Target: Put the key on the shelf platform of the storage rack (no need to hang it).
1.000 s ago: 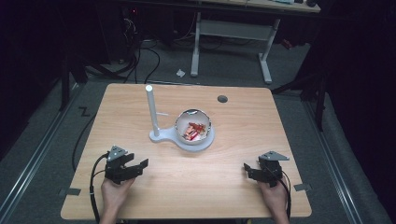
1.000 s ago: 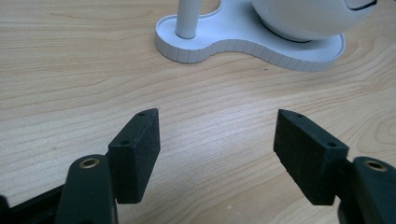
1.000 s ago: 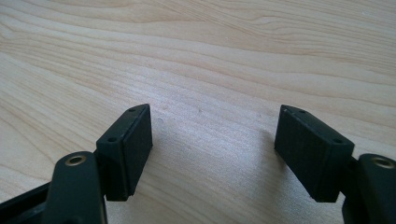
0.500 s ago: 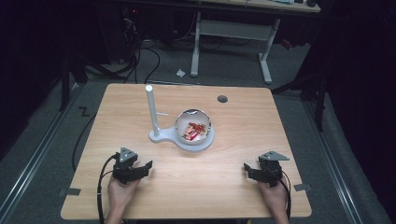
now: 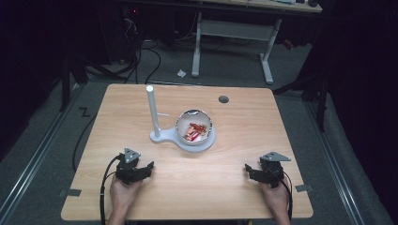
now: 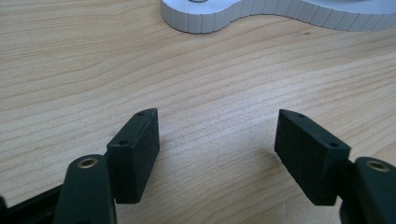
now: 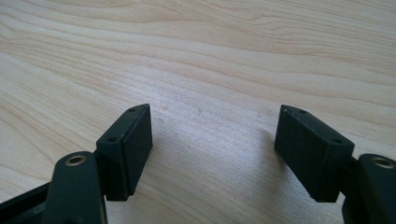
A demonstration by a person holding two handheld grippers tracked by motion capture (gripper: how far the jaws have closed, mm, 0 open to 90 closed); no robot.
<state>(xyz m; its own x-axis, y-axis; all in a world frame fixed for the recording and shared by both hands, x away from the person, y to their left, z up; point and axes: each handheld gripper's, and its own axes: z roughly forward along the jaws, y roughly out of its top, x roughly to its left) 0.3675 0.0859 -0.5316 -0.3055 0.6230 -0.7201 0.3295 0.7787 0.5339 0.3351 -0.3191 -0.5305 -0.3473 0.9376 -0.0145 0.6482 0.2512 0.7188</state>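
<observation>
Grippers rest low on the wooden table (image 5: 225, 187): your left gripper (image 6: 217, 140) and right gripper (image 7: 212, 140) both gape wide, empty. White stand (image 5: 162, 136) holds its bowl (image 5: 193, 127) of red pieces mid-table, ahead.

Pale wood-grain desk (image 5: 234, 183) with a dark round hole (image 5: 224, 99) near its far edge. White stand (image 5: 162, 136) with white post (image 5: 152, 110); bowl (image 5: 194, 126) holding red and white pieces (image 5: 196, 131). Black grippers: left gripper (image 6: 217, 140), right gripper (image 7: 215, 140).
</observation>
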